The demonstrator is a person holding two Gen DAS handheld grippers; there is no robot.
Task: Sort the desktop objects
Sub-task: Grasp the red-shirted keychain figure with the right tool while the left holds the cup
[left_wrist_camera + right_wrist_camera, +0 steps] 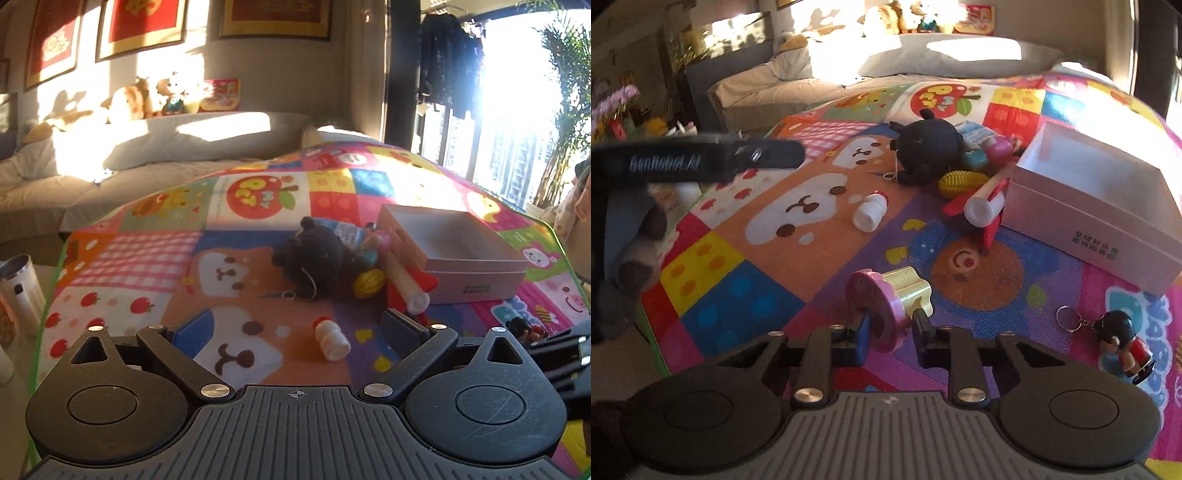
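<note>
While clamped on the pink stamp (886, 306), right gripper (888, 328); left gripper (295, 328) wide open, empty.

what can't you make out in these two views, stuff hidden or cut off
- Items behind the black plush, left wrist view: it hides all but their edges.
- Print on the white box, both views: too small to read.
- Stamp toy, right wrist view: its lower edge is hidden by the right gripper shut on it.
- Doll keychain, left wrist view: mostly hidden by gripper parts.
</note>
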